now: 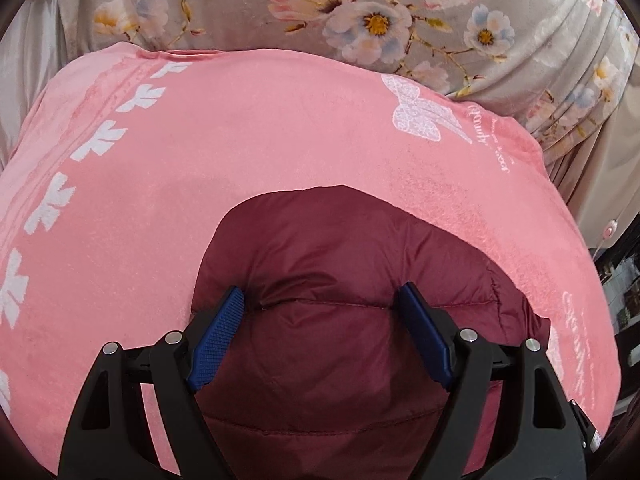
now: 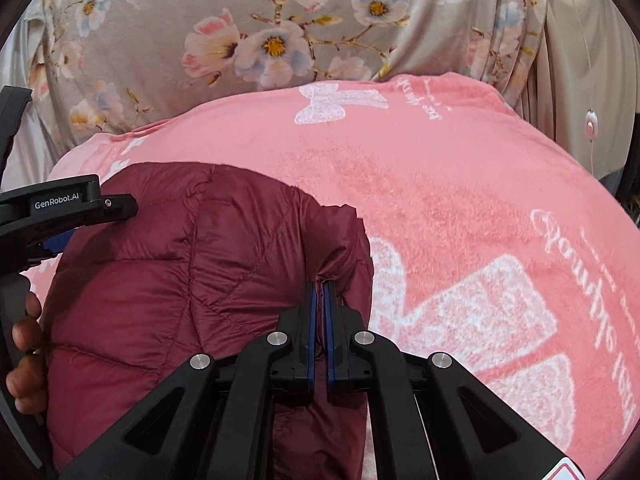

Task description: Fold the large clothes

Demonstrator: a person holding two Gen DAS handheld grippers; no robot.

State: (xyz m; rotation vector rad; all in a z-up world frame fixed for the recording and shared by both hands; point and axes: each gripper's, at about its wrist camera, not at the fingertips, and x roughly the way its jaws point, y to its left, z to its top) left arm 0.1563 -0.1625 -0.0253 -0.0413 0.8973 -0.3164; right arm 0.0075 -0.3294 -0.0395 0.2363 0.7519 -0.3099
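Note:
A dark red quilted puffer jacket (image 1: 320, 264) lies bunched on a pink blanket (image 1: 240, 128). In the left wrist view my left gripper (image 1: 322, 298) is open, its blue pads (image 1: 218, 332) pressed down on the jacket's surface, one on each side of a stitched seam. In the right wrist view the jacket (image 2: 168, 280) fills the lower left. My right gripper (image 2: 320, 286) is shut on a fold at the jacket's right edge. The left gripper's body (image 2: 60, 204) shows at the left edge of that view, above the jacket, with the person's fingers below it.
The pink blanket (image 2: 460, 208) has white butterfly and leaf prints and covers the work surface. Behind it hangs a grey floral cloth (image 1: 360, 8). A thin white cord with a small switch (image 2: 590, 124) hangs at the far right.

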